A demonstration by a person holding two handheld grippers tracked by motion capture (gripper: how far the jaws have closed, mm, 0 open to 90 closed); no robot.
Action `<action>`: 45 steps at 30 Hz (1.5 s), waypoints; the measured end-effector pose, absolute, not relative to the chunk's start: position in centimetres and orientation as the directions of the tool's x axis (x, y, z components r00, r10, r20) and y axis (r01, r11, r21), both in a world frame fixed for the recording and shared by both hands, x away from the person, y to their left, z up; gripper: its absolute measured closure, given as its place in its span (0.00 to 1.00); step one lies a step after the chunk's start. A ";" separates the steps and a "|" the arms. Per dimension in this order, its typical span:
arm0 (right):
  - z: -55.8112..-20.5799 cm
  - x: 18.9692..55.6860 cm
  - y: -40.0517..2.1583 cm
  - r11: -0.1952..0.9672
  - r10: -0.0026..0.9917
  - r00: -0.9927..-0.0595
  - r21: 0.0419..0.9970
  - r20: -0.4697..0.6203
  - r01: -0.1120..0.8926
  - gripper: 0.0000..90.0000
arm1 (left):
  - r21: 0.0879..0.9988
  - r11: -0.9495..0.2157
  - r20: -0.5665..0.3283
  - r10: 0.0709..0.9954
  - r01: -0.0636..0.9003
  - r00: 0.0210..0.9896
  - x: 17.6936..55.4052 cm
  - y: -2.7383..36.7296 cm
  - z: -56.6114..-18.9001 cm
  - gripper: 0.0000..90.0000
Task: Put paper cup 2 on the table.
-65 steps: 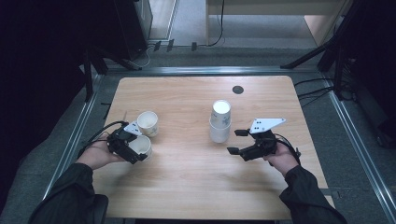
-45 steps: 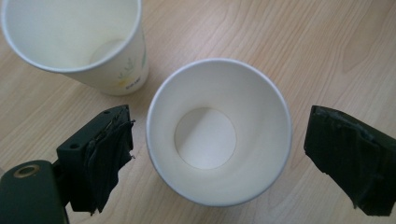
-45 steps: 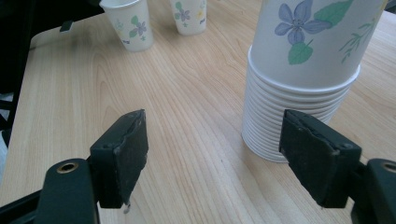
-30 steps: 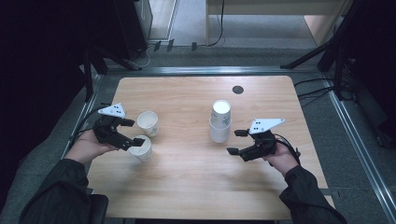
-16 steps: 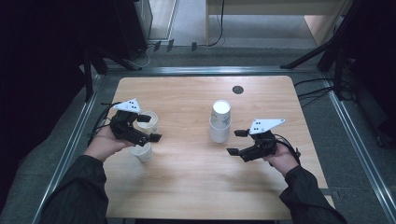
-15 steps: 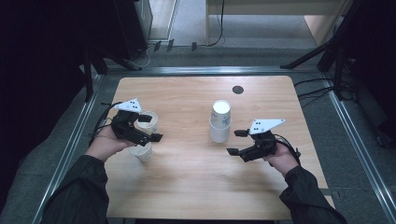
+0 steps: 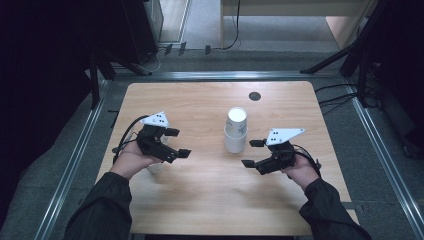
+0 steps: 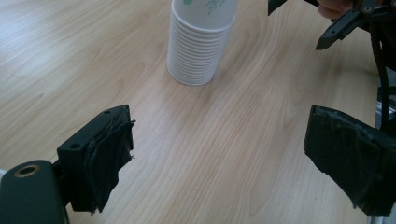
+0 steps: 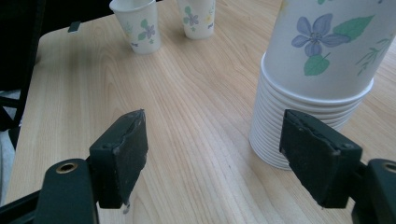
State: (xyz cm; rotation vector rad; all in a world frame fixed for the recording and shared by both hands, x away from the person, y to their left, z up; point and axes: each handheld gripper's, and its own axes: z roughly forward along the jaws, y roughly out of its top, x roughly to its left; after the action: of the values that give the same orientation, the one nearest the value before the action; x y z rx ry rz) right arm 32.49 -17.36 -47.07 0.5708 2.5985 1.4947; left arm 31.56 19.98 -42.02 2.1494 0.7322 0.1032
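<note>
The stack of paper cups (image 7: 235,131) stands upright near the middle of the table (image 7: 210,210), flower print on the sides, one cup sitting higher in the top of the nest.

Right gripper (image 7: 252,153) is just to the right of the stack, on the near side. The right hand (image 7: 297,169) holds it low and roughly level, pointing left toward the base of the stack, forearm coming in from the near right edge. Its fingers (image 9: 122,148) are spread wide with nothing between them. In the right gripper view the stack (image 9: 322,70) stands just past the right-hand finger and partly behind it, not inside the gap, and I can't see any contact.

Left gripper (image 7: 178,142) is well to the left of the stack, pointing right at it across bare wood. The left hand (image 7: 131,159) has it tilted slightly down, forearm coming from the near left. Fingers (image 8: 103,158) also wide open and empty. In the left gripper view the stack (image 8: 198,44) is farther off, ahead of the gap and a bit toward the left finger.

Two single cups stand left of the stack: one (image 9: 138,25) nearer, the other (image 9: 197,16) next to it, both upright, near each other but apart. In the high view one cup (image 7: 155,167) peeks out just under the left hand.
</note>
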 end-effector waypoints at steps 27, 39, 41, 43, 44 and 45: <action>-47.5 32.3 -17.1 0.466 0.352 -0.930 0.841 0.108 0.275 0.27 | 0.778 -0.449 -0.188 0.501 0.439 0.845 30.4 16.5 -44.5 0.09; -47.6 32.1 -16.7 0.481 0.338 -0.935 0.835 0.105 0.268 0.26 | 0.775 -0.452 -0.193 0.496 0.442 0.846 30.0 15.4 -44.9 0.09; -47.6 32.1 -16.7 0.483 0.338 -0.935 0.833 0.106 0.269 0.27 | 0.777 -0.452 -0.191 0.495 0.439 0.847 29.9 15.4 -45.0 0.09; -47.6 32.1 -16.7 0.481 0.339 -0.935 0.834 0.108 0.271 0.27 | 0.779 -0.452 -0.189 0.493 0.435 0.849 29.9 15.4 -45.0 0.09; -47.6 32.1 -16.7 0.480 0.338 -0.935 0.835 0.105 0.267 0.27 | 0.779 -0.452 -0.190 0.491 0.435 0.850 29.9 15.4 -45.0 0.09; -47.6 32.1 -16.7 0.480 0.338 -0.935 0.836 0.104 0.266 0.27 | 0.779 -0.455 -0.187 0.489 0.432 0.852 29.9 15.4 -45.0 0.09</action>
State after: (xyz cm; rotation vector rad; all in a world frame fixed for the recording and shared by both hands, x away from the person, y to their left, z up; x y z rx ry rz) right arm 32.09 -16.71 -47.61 0.5397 2.6371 1.4694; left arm 29.89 15.38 -45.02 2.1110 0.6685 0.0789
